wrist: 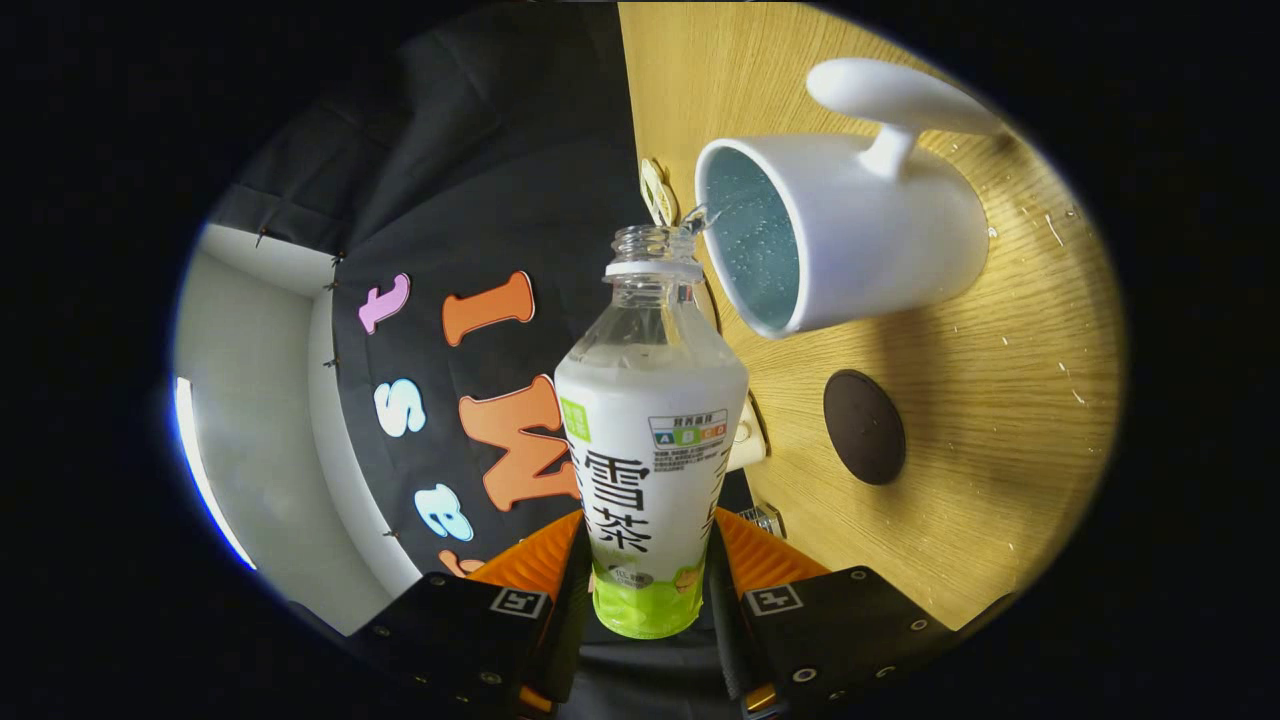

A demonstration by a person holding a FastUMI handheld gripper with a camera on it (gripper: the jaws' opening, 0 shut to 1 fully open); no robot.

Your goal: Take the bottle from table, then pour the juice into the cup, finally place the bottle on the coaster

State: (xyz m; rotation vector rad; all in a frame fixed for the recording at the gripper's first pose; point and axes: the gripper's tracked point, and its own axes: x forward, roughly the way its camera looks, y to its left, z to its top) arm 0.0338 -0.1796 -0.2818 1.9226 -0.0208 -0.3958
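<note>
- Bottle (650, 440): uncapped, tilted, clamped between both fingers of the gripper (648, 590), which press its lower label on either side.
- Liquid runs from the bottle mouth into the cup (860, 240), just beyond it.
- Cup: 1 handle, bubbly liquid inside, standing on the wooden table (1000, 420).
- Coaster (864, 427): dark, round, bare, near the cup, unobstructed.
- A small pale disc (657, 190) lies beyond the bottle mouth.

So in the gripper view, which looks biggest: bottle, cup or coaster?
1. Bottle, clamped in the hand-held gripper; it is nearest the camera, so its lead is unsure.
2. Cup, a close second.
3. Coaster, clearly smallest.
</note>
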